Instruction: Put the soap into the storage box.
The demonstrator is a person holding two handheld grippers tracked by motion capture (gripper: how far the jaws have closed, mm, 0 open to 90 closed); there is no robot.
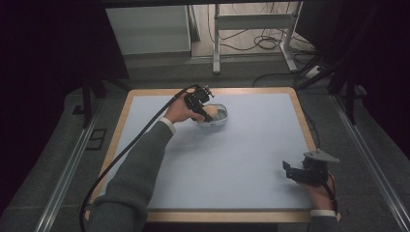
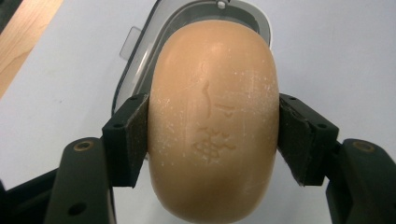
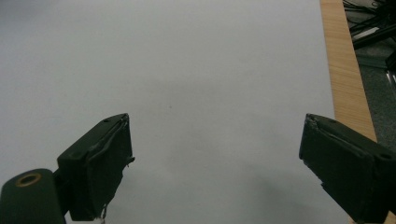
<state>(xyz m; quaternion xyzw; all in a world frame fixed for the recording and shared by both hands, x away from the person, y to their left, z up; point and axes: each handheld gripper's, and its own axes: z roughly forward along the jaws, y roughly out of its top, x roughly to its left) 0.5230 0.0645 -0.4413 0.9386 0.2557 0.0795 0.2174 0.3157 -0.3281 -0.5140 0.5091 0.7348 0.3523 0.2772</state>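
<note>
A tan oval soap bar [image 2: 215,121] sits clamped between the black pads of my left gripper [image 2: 214,135], which is shut on it. Just beyond the bar lies a clear soap dish [image 2: 140,60] with a grey inside. From the high view, the left gripper [image 1: 202,110] holds the soap [image 1: 212,113] over the near left edge of the dish [image 1: 220,116] at the table's back middle. My right gripper [image 1: 288,170] rests near the front right corner, its jaws wide apart over bare mat [image 3: 196,93] with nothing between them.
A light blue mat [image 1: 232,154] covers the wooden table [image 1: 154,92]. A black cable [image 1: 130,145] trails from the left gripper along the sleeve. The table's wooden right edge [image 3: 343,74] runs close beside the right gripper. Beyond the table stand a desk frame and floor cables.
</note>
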